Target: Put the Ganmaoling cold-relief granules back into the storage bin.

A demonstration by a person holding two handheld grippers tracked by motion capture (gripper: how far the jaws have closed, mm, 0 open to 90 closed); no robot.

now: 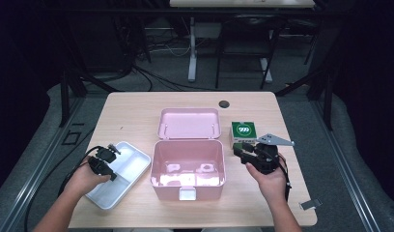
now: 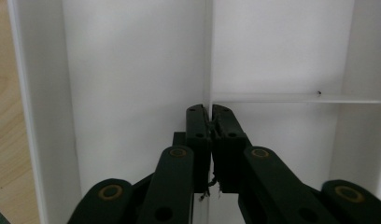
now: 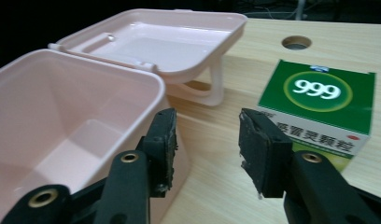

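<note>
Two tongs at work, left tongs point(image 2: 210, 114) nipping the white tray's point(image 1: 137, 166) middle divider, right tongs point(image 3: 206, 135) parted and empty between pink box point(image 3: 62, 116) and green carton point(image 3: 326, 100) on the tabletop point(image 1: 137, 111).

My table point(image 1: 137, 108) top reads as pale wood-grain laminate, matt, smooth. Pink storage box point(image 1: 188, 169) and its hinged lid point(image 1: 189, 123): moulded plastic, satin sheen, soft highlights on the inner walls. White divided tray point(image 1: 130, 166): smooth plastic, faintly glossy. Green medicine carton point(image 3: 319, 105): printed cardboard, light gloss. My right gripper point(image 3: 207, 144): black matt plastic arms, brass-coloured pivot pins, rough worn pads point(image 3: 259, 149). My left gripper point(image 2: 210, 140) looks the same, pad edges frayed.
</note>
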